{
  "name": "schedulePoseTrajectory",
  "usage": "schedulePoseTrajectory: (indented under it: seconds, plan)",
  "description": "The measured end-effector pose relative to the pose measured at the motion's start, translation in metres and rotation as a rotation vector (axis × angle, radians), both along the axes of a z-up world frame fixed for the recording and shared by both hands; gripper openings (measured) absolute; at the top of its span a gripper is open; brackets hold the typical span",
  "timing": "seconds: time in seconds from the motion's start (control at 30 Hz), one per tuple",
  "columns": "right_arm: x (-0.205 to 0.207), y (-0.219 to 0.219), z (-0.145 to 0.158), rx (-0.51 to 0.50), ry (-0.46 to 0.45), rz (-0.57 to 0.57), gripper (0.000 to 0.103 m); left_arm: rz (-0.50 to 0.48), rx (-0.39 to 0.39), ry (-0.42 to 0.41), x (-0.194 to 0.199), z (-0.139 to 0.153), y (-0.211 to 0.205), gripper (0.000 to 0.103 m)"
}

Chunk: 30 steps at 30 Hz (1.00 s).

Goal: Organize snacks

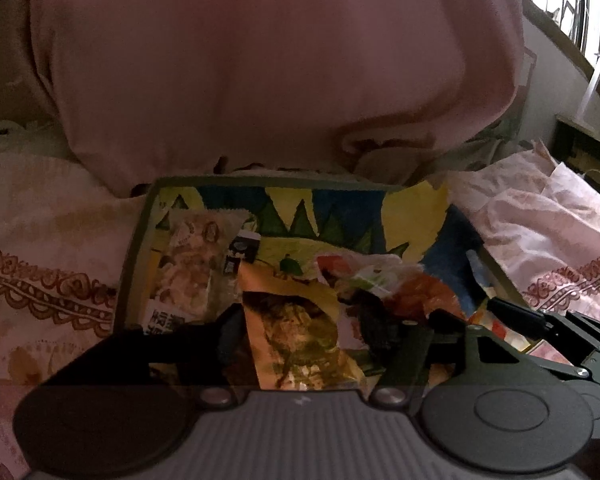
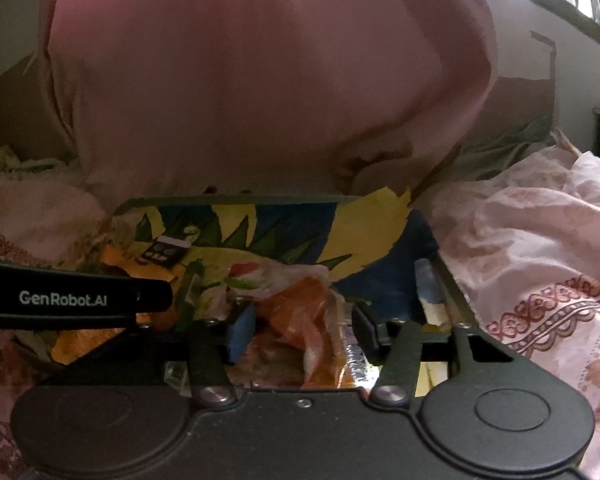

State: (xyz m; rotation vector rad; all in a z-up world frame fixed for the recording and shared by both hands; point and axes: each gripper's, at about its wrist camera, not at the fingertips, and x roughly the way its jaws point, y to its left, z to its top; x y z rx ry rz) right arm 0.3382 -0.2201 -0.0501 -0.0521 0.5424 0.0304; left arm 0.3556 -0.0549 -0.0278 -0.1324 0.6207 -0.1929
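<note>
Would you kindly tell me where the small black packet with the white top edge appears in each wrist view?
Left wrist: black packet sits left of centre on the tray.
Right wrist: black packet lies at left, just above the left gripper's arm.
Shared landmark: the yellow leaf painted on the tray.

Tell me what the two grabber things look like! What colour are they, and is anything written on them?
Both are mostly black. The left gripper has a ribbed grey body, round black discs either side and silver screws. The right gripper has a plain black body, the same discs and screws, and blue pads on its fingers. White letters reading "GenRobot.AI" run along the left one's side, seen in the right view.
</note>
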Motion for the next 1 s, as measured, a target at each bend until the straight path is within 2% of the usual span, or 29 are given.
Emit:
schedulePoseTrajectory:
  seconds: [0.23,0.5,0.67,0.8,1.0]
  plan:
    - [-0.009,-0.005,0.015,0.012,-0.030,-0.016,0.068,0.008,-0.012,-0.042,-0.011,0.015,0.004,0.078]
    - [-0.027,-0.015,0.036,0.017,-0.068,-0.048,0.087,0.030,-0.024,-0.135,-0.032,0.038,0.006,0.088]
    - [-0.040,-0.027,0.055,0.041,-0.091,-0.073,0.094,0.078,-0.023,-0.190,-0.051,0.049,0.010,0.101]
    - [-0.053,-0.030,0.070,0.050,-0.118,-0.066,0.097,0.120,0.005,-0.246,-0.068,0.059,0.011,0.102]
    - [-0.077,-0.029,0.093,0.074,-0.165,-0.066,0.101,0.185,0.029,-0.284,-0.092,0.074,0.020,0.102]
